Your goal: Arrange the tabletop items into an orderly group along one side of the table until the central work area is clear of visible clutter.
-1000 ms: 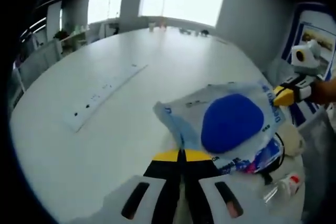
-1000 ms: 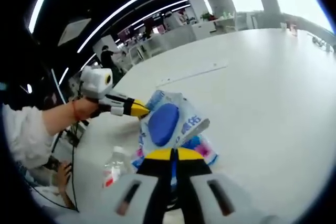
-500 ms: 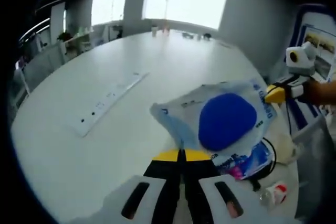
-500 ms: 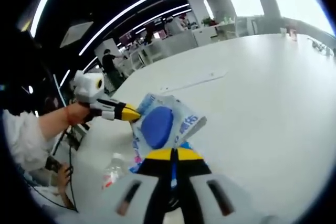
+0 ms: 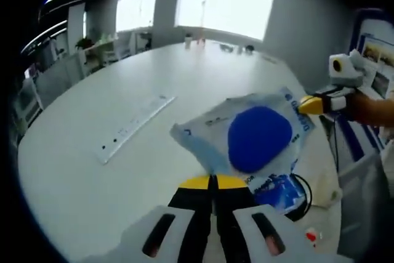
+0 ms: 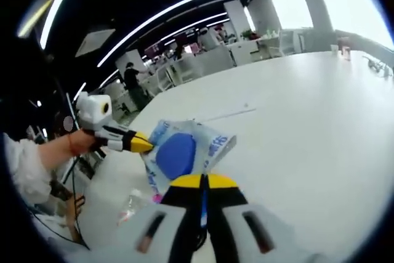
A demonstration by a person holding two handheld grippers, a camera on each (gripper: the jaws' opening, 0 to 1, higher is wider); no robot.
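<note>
Over the last 1 s the clear bag has been lifted higher off the table: the bottle and clutter beneath it have slid toward the lower edge of both views and the room reads lower in the pictures. The camera moved with the hands too, so part of that shift is view motion.

Left gripper: jaws pressed together on the near corner of the clear plastic bag. Right gripper: jaws likewise closed on the opposite corner of the same bag. Each gripper also appears in the other's view as a yellow tip at the bag's far edge. So it is a 2-point hold, with the bag stretched between them and held above the white table.

Inside the bag sits a blue rounded pad. Under the bag lie a black cable loop and more printed packets. A long flat strip lies well apart on the table.

Handling, as a judgement: light, limp and slippery film that will sag and twist, while the pad may slide inside. Corners are the right hold; keep it taut.
</note>
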